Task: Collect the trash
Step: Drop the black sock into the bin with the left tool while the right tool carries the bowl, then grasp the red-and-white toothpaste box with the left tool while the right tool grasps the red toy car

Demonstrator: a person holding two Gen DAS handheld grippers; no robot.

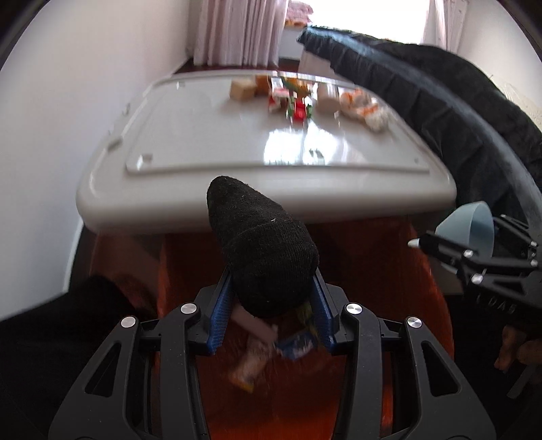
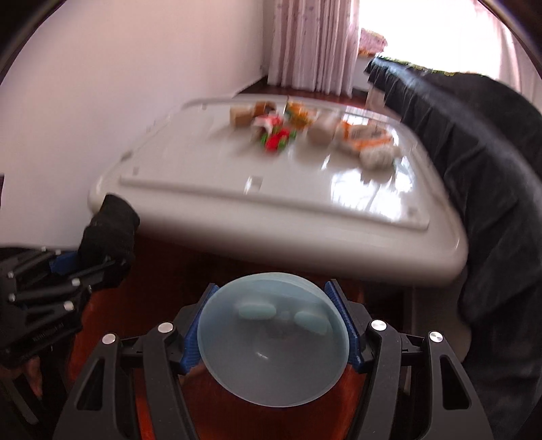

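Observation:
Several pieces of trash [image 1: 305,98] lie in a row at the far side of the white table [image 1: 203,142]: wrappers, a red-green piece and crumpled paper; they also show in the right wrist view [image 2: 305,132]. My left gripper [image 1: 271,291] is shut on a black sock [image 1: 261,247], held below the table's near edge. My right gripper [image 2: 274,338] is shut on a pale blue bowl [image 2: 274,342], also below the near edge. The bowl [image 1: 474,226] and right gripper [image 1: 481,260] show at the right of the left view.
A dark garment [image 1: 440,111] hangs along the table's right side. The floor [image 1: 372,270] is red-brown, with some wrappers [image 1: 271,348] lying on it under my left gripper. A white wall [image 1: 67,135] stands left, curtains [image 1: 244,30] behind.

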